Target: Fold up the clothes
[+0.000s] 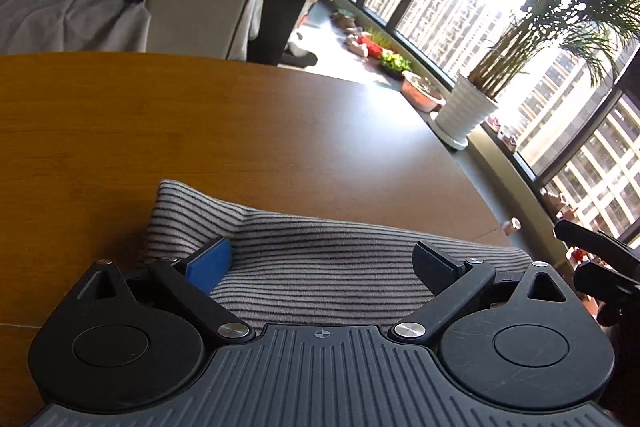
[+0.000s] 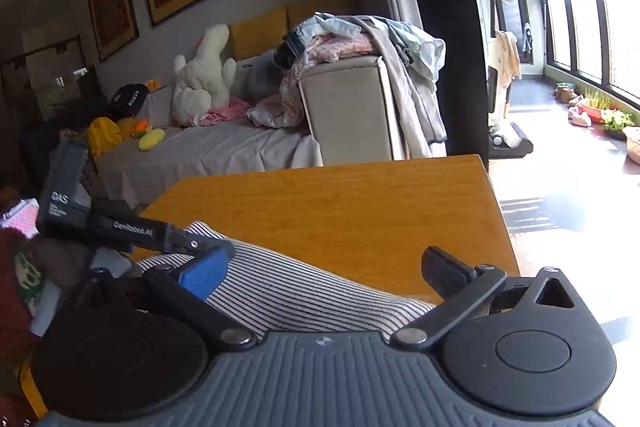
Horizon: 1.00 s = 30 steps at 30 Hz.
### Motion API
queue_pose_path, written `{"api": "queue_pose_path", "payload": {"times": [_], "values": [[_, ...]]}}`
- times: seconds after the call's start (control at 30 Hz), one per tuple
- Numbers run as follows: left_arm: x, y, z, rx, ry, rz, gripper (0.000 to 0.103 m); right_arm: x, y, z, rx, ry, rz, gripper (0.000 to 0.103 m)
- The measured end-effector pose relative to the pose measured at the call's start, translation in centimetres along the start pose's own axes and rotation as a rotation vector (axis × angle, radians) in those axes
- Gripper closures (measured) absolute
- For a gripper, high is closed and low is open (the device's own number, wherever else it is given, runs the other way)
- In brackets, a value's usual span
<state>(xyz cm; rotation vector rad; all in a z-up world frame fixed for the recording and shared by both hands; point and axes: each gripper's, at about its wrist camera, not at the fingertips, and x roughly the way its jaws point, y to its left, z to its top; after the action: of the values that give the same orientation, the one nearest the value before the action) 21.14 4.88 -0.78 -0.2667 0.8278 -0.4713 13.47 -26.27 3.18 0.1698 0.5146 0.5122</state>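
A grey garment with thin black stripes (image 1: 320,259) lies folded on the wooden table (image 1: 200,131), at its near edge. My left gripper (image 1: 320,261) is open, its jaws spread wide just above the garment, holding nothing. In the right wrist view the same striped garment (image 2: 304,295) lies under my right gripper (image 2: 324,273), which is also open and empty. The left gripper's body (image 2: 120,227) shows at the left of the right wrist view, over the garment's far left end. Part of the right gripper (image 1: 600,255) shows at the right edge of the left wrist view.
A sofa (image 2: 224,147) with piled clothes (image 2: 360,39) and plush toys (image 2: 204,79) stands beyond the table. A white potted palm (image 1: 468,111) and small pots stand along the window sill at the right. The table's right edge (image 2: 500,211) drops to a sunlit floor.
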Motion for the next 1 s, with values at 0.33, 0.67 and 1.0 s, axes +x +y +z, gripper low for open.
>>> {"api": "queue_pose_path", "payload": {"times": [0.33, 0.67, 1.0], "values": [[-4.5, -2.8, -1.7, 0.072, -0.06, 0.032, 0.001, 4.4, 1.1, -4.1, -0.204, 0.168, -0.084, 0.0], [-8.6, -3.8, -8.8, 0.039, 0.089, -0.104, 0.0, 3.7, 1.3, -4.6, -0.18, 0.17, -0.108, 0.0], [-5.8, -2.3, -6.5, 0.05, 0.075, -0.06, 0.0, 1.6, 2.4, -5.7, -0.128, 0.17, -0.156, 0.0]]}}
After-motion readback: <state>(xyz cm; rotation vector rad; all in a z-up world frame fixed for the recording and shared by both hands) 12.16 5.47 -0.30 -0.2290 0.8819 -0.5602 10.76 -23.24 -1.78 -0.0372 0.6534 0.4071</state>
